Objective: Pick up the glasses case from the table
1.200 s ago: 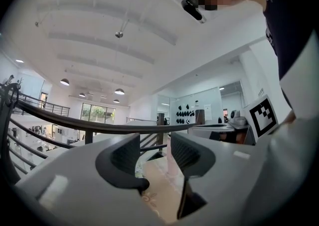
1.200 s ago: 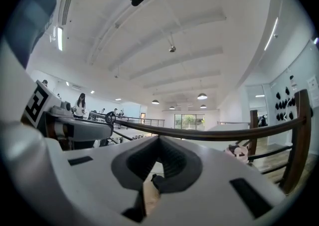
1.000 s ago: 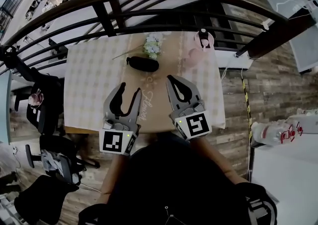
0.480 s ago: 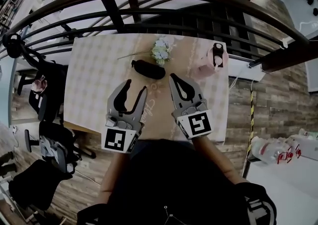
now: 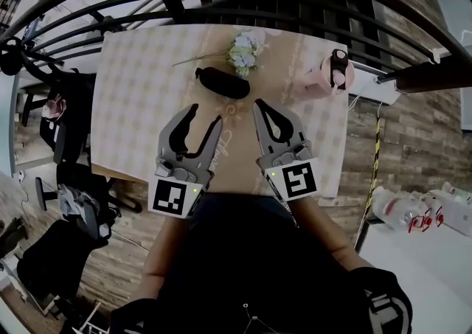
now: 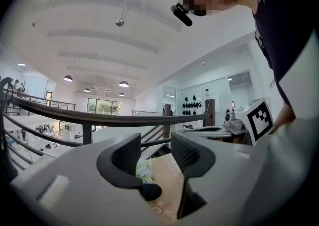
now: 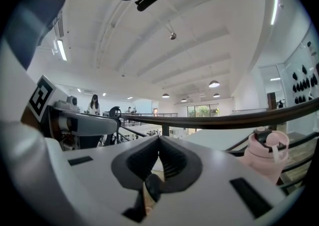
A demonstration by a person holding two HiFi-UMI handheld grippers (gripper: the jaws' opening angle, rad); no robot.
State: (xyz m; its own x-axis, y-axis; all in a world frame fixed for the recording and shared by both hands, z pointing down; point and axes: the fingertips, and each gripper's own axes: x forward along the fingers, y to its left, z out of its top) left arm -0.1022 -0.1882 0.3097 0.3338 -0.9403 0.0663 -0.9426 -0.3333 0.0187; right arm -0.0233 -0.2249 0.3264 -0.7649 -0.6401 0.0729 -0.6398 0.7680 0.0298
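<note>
Judging by its smooth, rounded black shell, the glasses case point(image 5: 222, 82) is probably light and stiff but slippery, so I would pinch it across its narrow middle, not at a tapered end. It lies closed on the tabletop point(image 5: 140, 96), just beside the flower sprig point(image 5: 243, 52); whatever it holds is hidden. My left hand-held gripper point(image 5: 205, 114) hovers short of it, jaws partly apart and empty. My right hand-held gripper point(image 5: 259, 106) has its jaws together on nothing. The pink bottle point(image 5: 328, 78), lid on, stands well off to the right.
</note>
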